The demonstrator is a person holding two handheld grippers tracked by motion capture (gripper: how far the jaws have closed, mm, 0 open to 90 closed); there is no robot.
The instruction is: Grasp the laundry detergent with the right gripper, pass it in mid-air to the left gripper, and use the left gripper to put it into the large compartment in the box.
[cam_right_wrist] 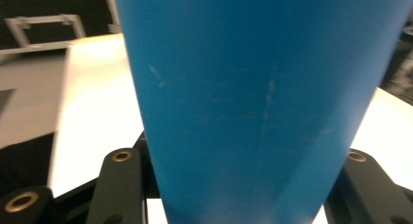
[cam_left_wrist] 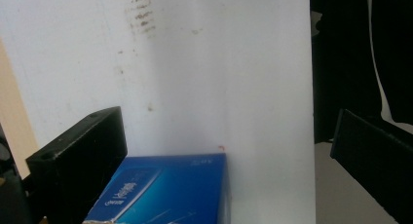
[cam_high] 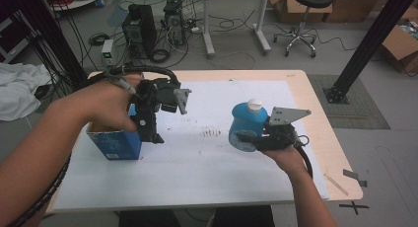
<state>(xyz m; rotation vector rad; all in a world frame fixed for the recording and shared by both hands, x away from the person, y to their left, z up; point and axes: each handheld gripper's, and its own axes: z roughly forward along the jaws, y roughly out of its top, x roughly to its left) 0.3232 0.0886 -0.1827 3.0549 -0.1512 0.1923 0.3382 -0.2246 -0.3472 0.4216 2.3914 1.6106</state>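
Blue bottle (white cap) clamped by right gripper fingers; left gripper fingers spread over blue box.

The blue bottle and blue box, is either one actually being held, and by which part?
The right gripper clamps the blue bottle around its body. The left gripper is open above the blue box, holding nothing.

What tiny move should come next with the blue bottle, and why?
Probably the right tongs should lower the bottle onto the white sheet. The bottle sits clamped between the jaws in the right gripper view and, from above, looks lifted and tilted. Meanwhile the left tongs are open around the box, without gripping it, so nothing there seems ready for the bottle.
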